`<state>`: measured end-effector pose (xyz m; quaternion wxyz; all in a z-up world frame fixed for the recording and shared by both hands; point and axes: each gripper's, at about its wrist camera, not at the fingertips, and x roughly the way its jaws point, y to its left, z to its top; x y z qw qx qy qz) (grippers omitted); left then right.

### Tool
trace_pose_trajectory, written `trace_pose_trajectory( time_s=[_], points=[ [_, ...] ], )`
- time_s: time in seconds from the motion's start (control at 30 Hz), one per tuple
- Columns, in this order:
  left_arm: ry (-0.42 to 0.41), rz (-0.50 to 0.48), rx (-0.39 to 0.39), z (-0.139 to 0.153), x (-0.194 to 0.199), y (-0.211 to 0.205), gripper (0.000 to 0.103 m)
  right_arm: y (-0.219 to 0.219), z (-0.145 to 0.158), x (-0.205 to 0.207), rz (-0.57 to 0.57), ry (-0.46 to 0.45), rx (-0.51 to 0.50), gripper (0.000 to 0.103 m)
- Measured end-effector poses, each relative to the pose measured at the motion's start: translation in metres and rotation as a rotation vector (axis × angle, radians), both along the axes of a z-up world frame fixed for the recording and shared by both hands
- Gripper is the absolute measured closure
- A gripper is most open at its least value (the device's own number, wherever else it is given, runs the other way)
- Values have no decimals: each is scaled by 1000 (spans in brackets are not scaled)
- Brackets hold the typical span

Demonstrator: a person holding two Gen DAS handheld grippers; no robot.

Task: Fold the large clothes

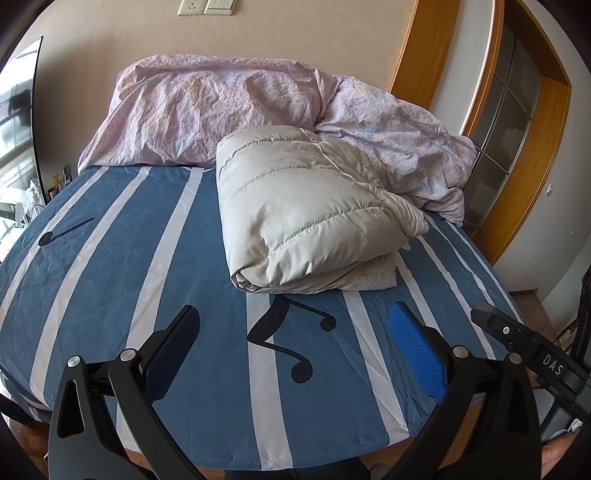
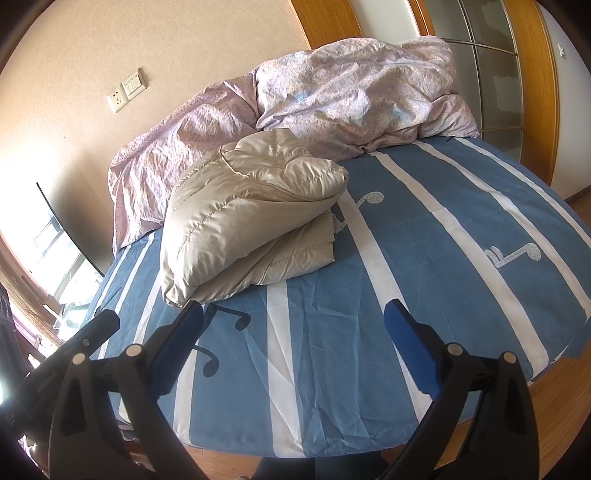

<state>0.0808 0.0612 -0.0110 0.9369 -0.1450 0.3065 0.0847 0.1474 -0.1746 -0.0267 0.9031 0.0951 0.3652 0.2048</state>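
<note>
- A beige quilted down jacket (image 1: 314, 210) (image 2: 247, 218) lies folded into a thick bundle on the bed, toward the headboard end and a little off the middle, its rounded fold facing the cameras.
- The top layer of the bundle sits puffed and slightly askew over a flatter layer beneath, which sticks out along the near right edge.
- The jacket's far side touches a rumpled pink floral duvet (image 1: 229, 107) (image 2: 332, 99) heaped along the wall end of the bed.
- Under both lies a blue bedsheet (image 1: 110, 280) (image 2: 424, 236) with white stripes and printed music notes; one dark note shows just in front of the jacket.
- The left claw (image 1: 295, 354) hovers above the near part of the sheet, released, its blue-padded fingers (image 1: 415, 350) spread wide with nothing between them, well apart from the jacket.
- The right claw (image 2: 293, 350) is likewise spread and empty over the sheet; its left finger tip appears just beside the jacket's near corner, though the fisheye view makes it hard to tell whether they touch.
- Each wrist view catches the other tool's black body at its edge.
- Behind the bed stand a beige wall with a socket and switch plate (image 1: 207, 6) (image 2: 127, 92), and a wood-framed glass door (image 1: 517, 110) (image 2: 491, 66) to the right.
</note>
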Motion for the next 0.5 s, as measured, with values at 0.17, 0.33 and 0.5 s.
trace_pose_trajectory(
  time_s=[0.17,0.33,0.5],
  points=[
    [2,1,2,-4,0,-2,1,1,1,0,0,1,-1,5],
    [1,7,10,-8,1,-3,1,0,-5,2,2,6,-4,5],
    [-2,10,8,-7,-1,-2,1,0,-6,2,3,4,-5,5]
  ],
)
